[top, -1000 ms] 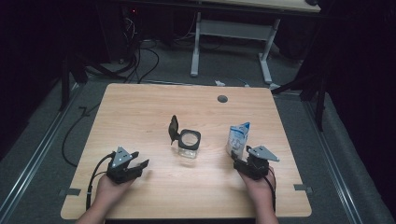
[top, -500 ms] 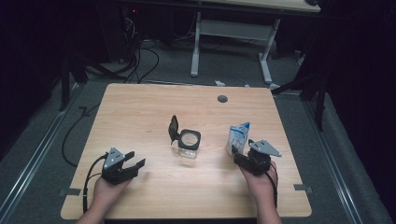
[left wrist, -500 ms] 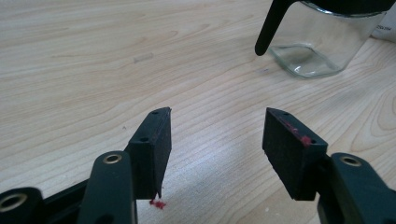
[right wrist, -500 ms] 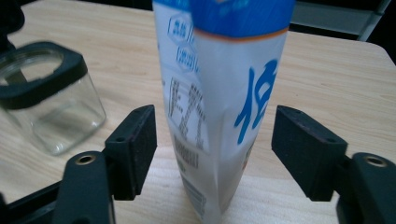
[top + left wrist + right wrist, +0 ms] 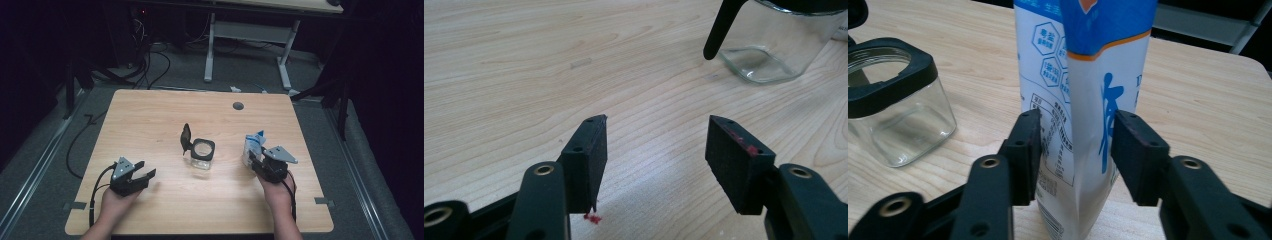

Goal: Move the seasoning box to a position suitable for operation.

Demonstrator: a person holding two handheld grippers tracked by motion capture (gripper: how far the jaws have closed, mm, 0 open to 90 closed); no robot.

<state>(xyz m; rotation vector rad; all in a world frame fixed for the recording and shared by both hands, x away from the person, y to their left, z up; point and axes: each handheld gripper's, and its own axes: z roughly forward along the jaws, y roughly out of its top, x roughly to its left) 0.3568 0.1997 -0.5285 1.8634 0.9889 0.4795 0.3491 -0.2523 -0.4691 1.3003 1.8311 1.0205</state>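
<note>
A blue and white pouch (image 5: 253,145) (image 5: 1088,100) stands upright on the right part of the wooden table (image 5: 150,115). My right gripper (image 5: 256,161) (image 5: 1075,117) has just been closing and its pads now press the pouch from both sides, low down. A square glass jar (image 5: 202,154) (image 5: 893,100) (image 5: 774,50) with a black collar stands mid-table, its black hinged lid (image 5: 186,136) flipped up. My left gripper (image 5: 145,171) (image 5: 656,122) rests near the front left, open, with nothing between its jaws and the jar ahead of it.
A dark round grommet (image 5: 238,106) sits in the table's far side. Bare wood lies between the jar and both grippers. Beyond the table are a white desk frame (image 5: 250,35) and cables (image 5: 150,65) on the grey floor.
The right gripper's jaws have closed in onto the pouch and the hand has lifted slightly. The left gripper and the jar have stayed where they were.
</note>
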